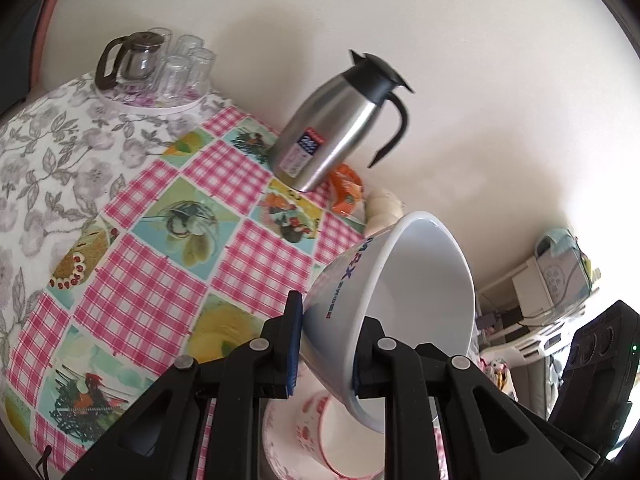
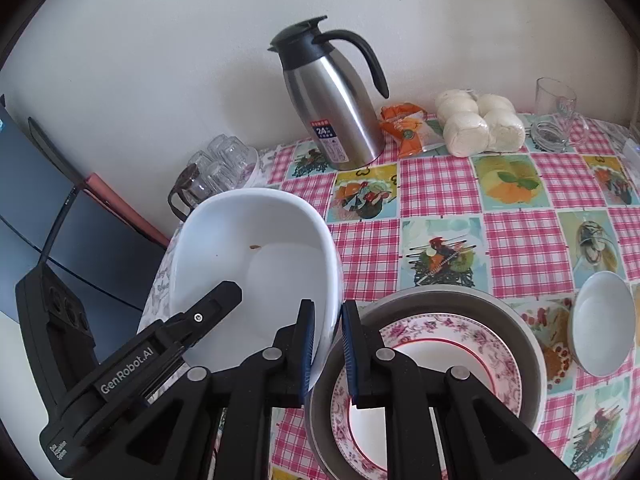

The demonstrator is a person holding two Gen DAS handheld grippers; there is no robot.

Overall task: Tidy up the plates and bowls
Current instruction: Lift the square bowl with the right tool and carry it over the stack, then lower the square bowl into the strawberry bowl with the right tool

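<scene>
Both grippers pinch the rim of one big white bowl (image 2: 256, 264), lifted and tilted above the checked table (image 2: 440, 184); the left gripper (image 1: 324, 344) clamps one wall, the right gripper (image 2: 328, 350) the opposite wall, jaws nearly closed; at five o'clock of the bowl, a flowered plate (image 2: 492, 364) sits nested in a grey dish (image 2: 524, 336); a small white bowl (image 2: 604, 324) waits alone at three o'clock; sorting looks partly done, I judge.
</scene>
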